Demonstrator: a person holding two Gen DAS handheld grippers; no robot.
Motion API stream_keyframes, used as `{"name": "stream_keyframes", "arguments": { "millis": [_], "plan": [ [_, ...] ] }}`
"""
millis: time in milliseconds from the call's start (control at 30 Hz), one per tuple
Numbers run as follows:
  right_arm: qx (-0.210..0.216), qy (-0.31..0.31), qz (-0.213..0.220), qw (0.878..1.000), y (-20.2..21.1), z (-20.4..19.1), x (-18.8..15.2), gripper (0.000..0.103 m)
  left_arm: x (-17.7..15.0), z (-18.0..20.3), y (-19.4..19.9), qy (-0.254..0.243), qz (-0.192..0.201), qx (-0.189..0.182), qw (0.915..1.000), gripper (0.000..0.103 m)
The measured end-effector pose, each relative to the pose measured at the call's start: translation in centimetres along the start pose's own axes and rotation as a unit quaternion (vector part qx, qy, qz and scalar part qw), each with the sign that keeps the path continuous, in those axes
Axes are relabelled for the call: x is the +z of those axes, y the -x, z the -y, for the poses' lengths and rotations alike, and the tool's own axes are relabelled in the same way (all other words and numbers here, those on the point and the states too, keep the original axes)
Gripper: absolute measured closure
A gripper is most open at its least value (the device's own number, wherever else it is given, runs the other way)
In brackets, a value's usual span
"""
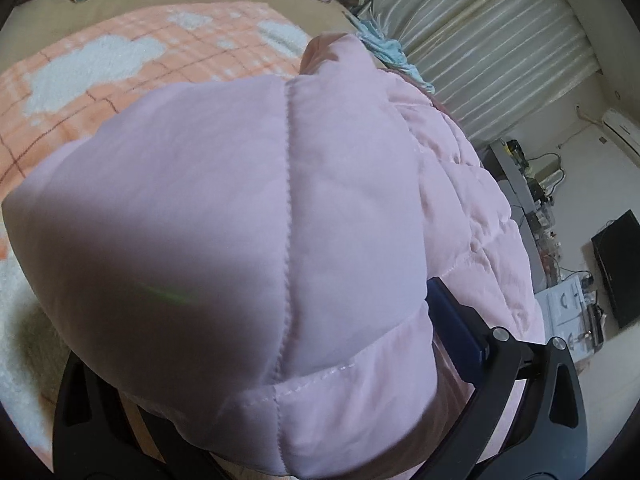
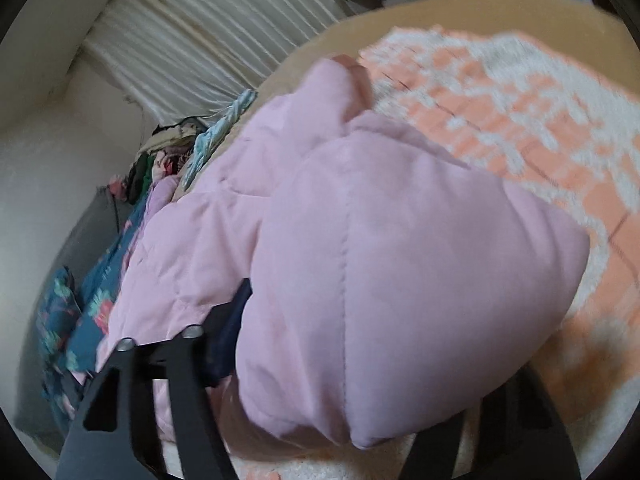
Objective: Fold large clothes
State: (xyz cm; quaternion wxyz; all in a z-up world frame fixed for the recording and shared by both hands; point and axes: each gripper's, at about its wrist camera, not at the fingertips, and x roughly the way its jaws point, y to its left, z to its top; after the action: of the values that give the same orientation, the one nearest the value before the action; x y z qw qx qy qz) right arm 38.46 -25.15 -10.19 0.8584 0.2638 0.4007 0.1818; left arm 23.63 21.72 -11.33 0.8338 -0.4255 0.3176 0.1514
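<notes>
Both clamped on puffy, quilted, satin-smooth pink padded jacket over fleecy orange checked blanket: left hand-held gripper at 6 o'clock, right hand-held gripper likewise.

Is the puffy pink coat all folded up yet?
Not yet. Both grippers, the left gripper and the right gripper, seem to pinch parts of the pink coat, holding it over the orange blanket. The rest still lies bunched toward the curtain, so flattening and tidy folds remain.

Puffy pink quilted jacket, bunched.
</notes>
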Motion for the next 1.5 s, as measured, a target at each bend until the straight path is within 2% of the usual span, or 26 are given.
{"name": "stream_keyframes", "arguments": {
  "millis": [67, 267, 400, 533, 633, 800, 967, 1233, 1500],
  "plan": [
    [-0.005, 0.022, 0.007, 1.000, 0.2, -0.8, 0.0, 0.053, 0.0, 0.1, 0.1, -0.003, 0.002, 0.001, 1.0000, 0.010],
    [-0.012, 0.068, 0.022, 0.997, 0.8, -2.1, -0.1, 0.062, 0.2, 1.1, 0.7, -0.035, 0.008, 0.007, 0.9993, 0.025],
    [-0.026, 0.100, 0.028, 0.994, 1.2, -3.3, -0.3, 0.064, 0.2, 2.0, 1.3, -0.067, 0.019, 0.012, 0.9975, 0.041],
    [-0.032, 0.136, 0.033, 0.990, 1.7, -4.7, -0.4, 0.068, -0.2, 3.8, 2.3, -0.117, 0.034, 0.028, 0.9922, 0.059],
    [-0.035, 0.170, 0.041, 0.984, 2.5, -6.2, -0.5, 0.070, -0.2, 5.0, 3.1, -0.144, 0.043, 0.036, 0.9880, 0.066],
    [-0.025, 0.224, 0.062, 0.972, 5.0, -8.7, -0.7, 0.073, -0.1, 6.6, 5.5, -0.175, 0.064, 0.038, 0.9817, 0.070],
    [-0.016, 0.248, 0.078, 0.965, 7.8, -10.2, -0.6, 0.074, 0.2, 7.7, 8.0, -0.191, 0.067, 0.028, 0.9789, 0.070],
    [-0.017, 0.252, 0.073, 0.965, 10.6, -10.7, -1.3, 0.074, 0.2, 8.0, 11.2, -0.213, 0.065, 0.023, 0.9747, 0.070],
    [-0.019, 0.244, 0.061, 0.968, 13.2, -10.5, -2.9, 0.074, -0.3, 6.5, 13.3, -0.212, 0.055, 0.017, 0.9756, 0.070]
  ]
}}
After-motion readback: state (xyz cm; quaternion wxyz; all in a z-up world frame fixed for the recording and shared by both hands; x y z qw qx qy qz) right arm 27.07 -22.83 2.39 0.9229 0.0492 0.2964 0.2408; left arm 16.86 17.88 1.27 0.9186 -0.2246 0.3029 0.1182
